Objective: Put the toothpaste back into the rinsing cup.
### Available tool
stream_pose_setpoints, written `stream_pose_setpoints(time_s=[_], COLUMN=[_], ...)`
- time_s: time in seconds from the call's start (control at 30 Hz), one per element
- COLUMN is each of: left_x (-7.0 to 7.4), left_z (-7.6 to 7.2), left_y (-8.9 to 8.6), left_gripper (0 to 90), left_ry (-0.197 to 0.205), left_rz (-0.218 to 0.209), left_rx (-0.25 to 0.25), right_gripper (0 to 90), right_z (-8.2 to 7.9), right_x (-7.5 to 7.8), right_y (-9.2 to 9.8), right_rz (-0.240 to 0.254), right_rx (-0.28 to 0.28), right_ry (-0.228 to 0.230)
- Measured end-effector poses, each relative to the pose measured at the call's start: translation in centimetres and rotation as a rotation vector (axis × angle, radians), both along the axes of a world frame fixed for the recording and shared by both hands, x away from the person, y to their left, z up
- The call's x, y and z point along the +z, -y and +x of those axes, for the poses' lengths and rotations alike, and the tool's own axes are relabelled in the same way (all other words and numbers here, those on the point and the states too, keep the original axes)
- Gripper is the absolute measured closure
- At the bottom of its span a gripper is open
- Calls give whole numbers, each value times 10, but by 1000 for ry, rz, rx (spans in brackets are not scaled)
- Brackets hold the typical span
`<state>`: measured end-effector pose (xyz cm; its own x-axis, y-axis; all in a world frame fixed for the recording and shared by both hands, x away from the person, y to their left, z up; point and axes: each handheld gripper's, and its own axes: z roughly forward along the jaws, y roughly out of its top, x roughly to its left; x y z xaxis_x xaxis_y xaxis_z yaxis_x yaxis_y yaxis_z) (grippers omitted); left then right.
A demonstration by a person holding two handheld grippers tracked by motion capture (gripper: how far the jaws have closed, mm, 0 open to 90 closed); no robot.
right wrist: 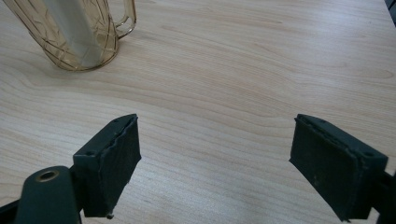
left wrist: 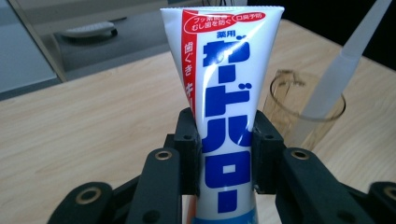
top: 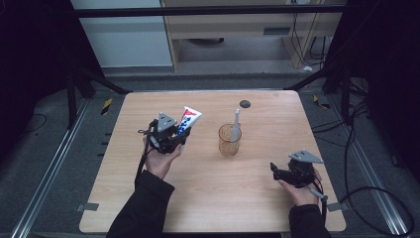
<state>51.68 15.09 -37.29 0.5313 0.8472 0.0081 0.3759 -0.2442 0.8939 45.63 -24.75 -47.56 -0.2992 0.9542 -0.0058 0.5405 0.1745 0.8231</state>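
Counter [top: 208, 198]: pale wood-grain top, rounded corners, thin light edge band. It stands on grey floor [top: 44, 158], flanked by metal rails.

Amber see-through cup [top: 230, 140] stands upright a little right of the counter's centre; side handle seen in the right gripper view. A pale, slim toothbrush [top: 236, 124] leans inside it, top sticking above the rim.

Small dark round disc [top: 244, 103] sits near the far edge, beyond the cup and apart from it.

Glossy plastic tube [left wrist: 224, 93], clear amber cup [top: 230, 140], matt wood-grain table [top: 208, 188].
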Motion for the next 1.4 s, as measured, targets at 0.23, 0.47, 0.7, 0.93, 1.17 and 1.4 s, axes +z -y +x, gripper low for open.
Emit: stream_pose_setpoints(time_s=[0.23, 0.47, 0.7, 0.93, 1.17, 1.4], left_x=[3, 2, 8, 9, 6, 4], left_z=[15, 27, 31, 38, 48, 56], left_y=[20, 37, 49, 63, 76, 89], left_gripper=[682, 683, 684, 683, 684, 683], left_ry=[28, 49, 90, 108, 121, 134], left_rz=[-53, -112, -151, -169, -197, -225], left_rx=[-5, -9, -15, -17, -14, -32], right_gripper=[154, 151, 148, 147, 148, 149], right_z=[1, 2, 2, 2, 3, 3], right_x=[-1, -2, -3, -3, -4, -4], right_y=[-1, -2, -4, -4, -4, -4], right_rz=[-2, 0, -2, -5, -13, -14], right_rx=[-8, -3, 2, 5, 4, 4], right_ry=[0, 6, 4, 6, 11, 12])
